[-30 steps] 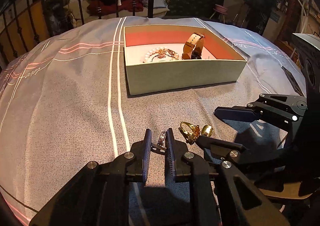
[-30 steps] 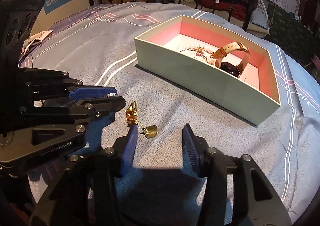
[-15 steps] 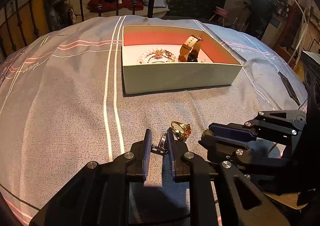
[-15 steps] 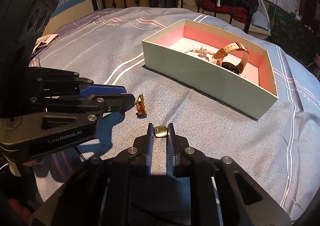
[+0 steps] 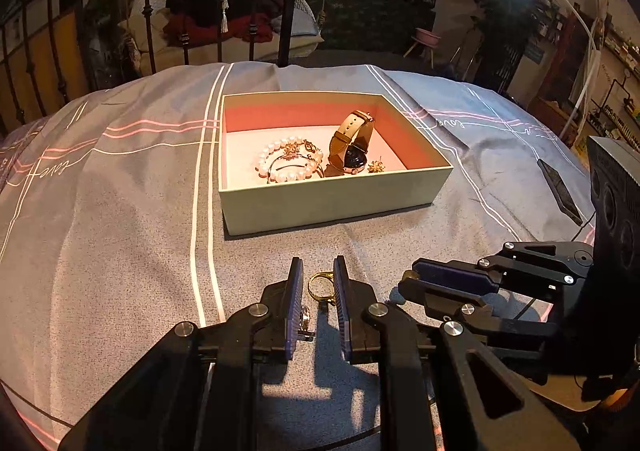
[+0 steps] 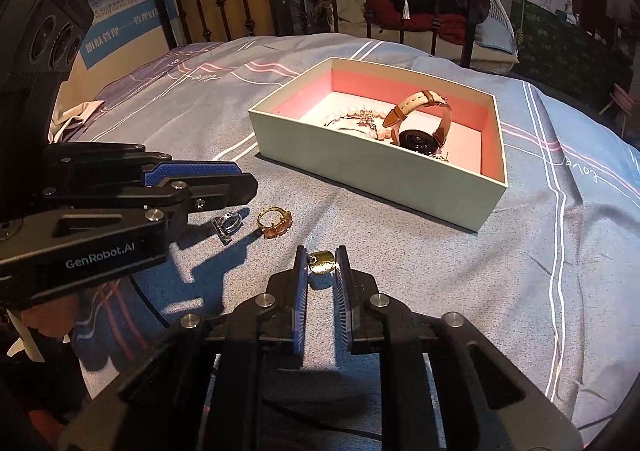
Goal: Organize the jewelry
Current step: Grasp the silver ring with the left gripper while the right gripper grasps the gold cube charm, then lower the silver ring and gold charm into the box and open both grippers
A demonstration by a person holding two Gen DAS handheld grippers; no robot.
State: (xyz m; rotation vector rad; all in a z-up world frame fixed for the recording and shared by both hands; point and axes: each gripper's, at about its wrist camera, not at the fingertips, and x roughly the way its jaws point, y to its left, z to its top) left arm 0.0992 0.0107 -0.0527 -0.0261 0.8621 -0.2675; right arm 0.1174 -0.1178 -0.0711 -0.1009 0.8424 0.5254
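A pale green box (image 5: 332,207) with a pink lining sits on the grey bedspread and holds a pearl bracelet (image 5: 288,165), a tan-strap watch (image 5: 352,143) and small gold pieces. My right gripper (image 6: 321,265) is shut on a small gold ring (image 6: 323,262), lifted just above the cloth. A gold ring with an amber stone (image 6: 274,222) and a silver ring (image 6: 227,225) lie on the cloth under my left gripper (image 5: 316,283). In the left wrist view the gold ring (image 5: 322,287) shows between the slightly parted fingers and the silver ring (image 5: 305,319) lies by the left finger, loose.
The box (image 6: 376,167) stands about a hand's width beyond both grippers. A dark phone (image 5: 560,191) lies at the right on the bedspread. A black iron bed rail (image 5: 160,11) runs behind the bed.
My left gripper has let the silver ring go and risen; the ring now lies on the cloth. My right gripper closed on the small gold ring and lifted it slightly.
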